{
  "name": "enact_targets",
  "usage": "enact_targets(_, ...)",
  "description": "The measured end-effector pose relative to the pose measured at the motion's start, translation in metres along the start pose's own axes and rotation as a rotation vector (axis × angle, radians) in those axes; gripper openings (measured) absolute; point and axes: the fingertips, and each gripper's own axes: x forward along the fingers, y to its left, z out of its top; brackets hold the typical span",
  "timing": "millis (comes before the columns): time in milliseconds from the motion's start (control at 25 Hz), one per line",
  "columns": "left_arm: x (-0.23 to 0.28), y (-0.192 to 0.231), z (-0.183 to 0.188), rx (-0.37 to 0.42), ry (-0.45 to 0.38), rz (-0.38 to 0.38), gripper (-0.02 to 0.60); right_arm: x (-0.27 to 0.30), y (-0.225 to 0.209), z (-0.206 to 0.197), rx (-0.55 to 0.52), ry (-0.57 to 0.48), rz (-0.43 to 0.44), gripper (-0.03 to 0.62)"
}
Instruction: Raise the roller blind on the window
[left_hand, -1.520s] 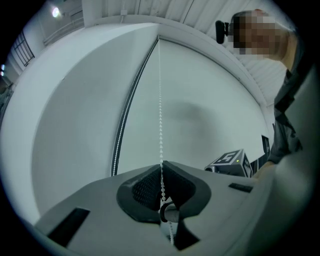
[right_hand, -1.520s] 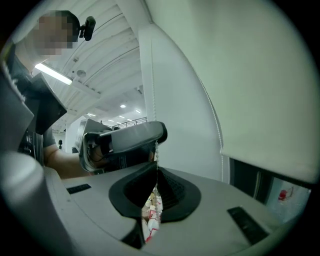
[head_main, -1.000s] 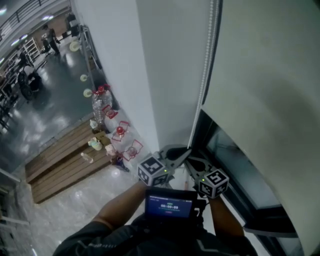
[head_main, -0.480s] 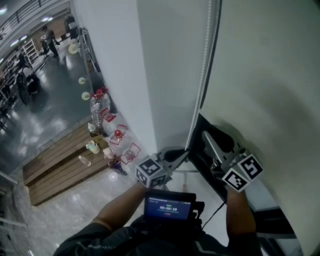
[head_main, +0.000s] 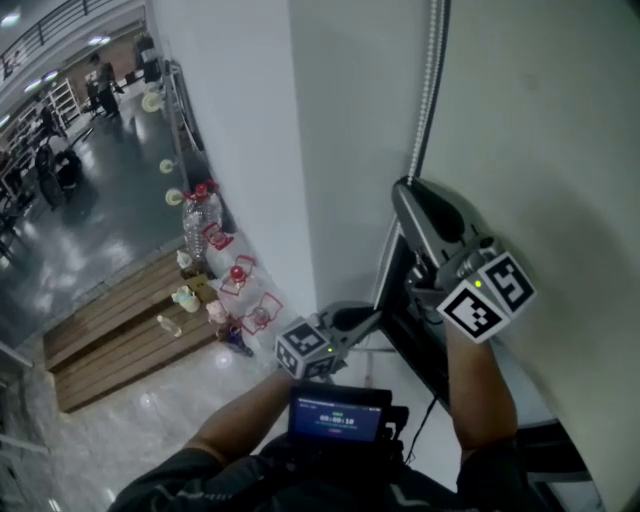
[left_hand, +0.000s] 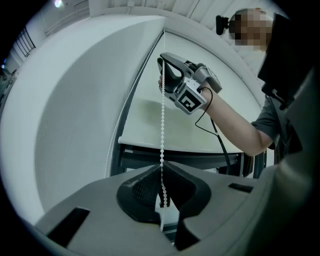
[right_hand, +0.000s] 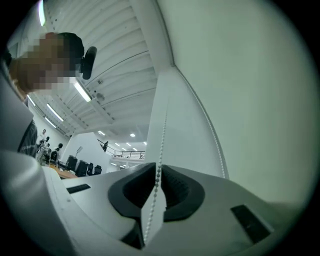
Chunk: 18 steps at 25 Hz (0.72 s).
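Moved right gripper (right_hand: 158, 168) well up the white beaded pull chain (left_hand: 162, 125), from beside left gripper (left_hand: 162, 165) to high above it; just been closing its jaws round the chain, not pinching yet. Left jaws clamped on same chain lower down, keeping it taut. Off-white fabric roller blind (head_main: 540, 120) just right of chain, hem low over dark-framed window (head_main: 400, 280). Finish the clench before releasing left, then pull straight down, no sideways yank

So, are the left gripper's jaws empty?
No, in the left gripper view the bead chain runs down between the jaws of the left gripper, which are closed on it.
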Motion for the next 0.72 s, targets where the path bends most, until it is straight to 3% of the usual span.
enact_targets(40, -0.001, 0.000, 0.000, -0.001, -0.001, -0.001, 0.011, 0.000, 0.000, 0.000, 0.016, -0.013, -0.002, 0.017)
enact_targets(240, -0.002, 0.001, -0.005, 0.005, 0.002, -0.004, 0.011, -0.006, -0.001, 0.005, 0.027, -0.065, -0.018, 0.014)
enact_targets(360, 0.000, -0.005, -0.009, 0.010, 0.024, -0.011, 0.011, -0.008, -0.001, -0.004, -0.009, -0.042, -0.025, 0.014)
enact_targets(560, -0.007, 0.008, -0.047, -0.029, 0.069, 0.024, 0.011, -0.021, -0.004, -0.037, -0.001, -0.005, -0.064, 0.014)
enact_targets(720, -0.012, 0.013, -0.039, -0.046, 0.057, 0.046, 0.014, -0.032, -0.004, -0.035, -0.045, -0.014, -0.077, 0.014)
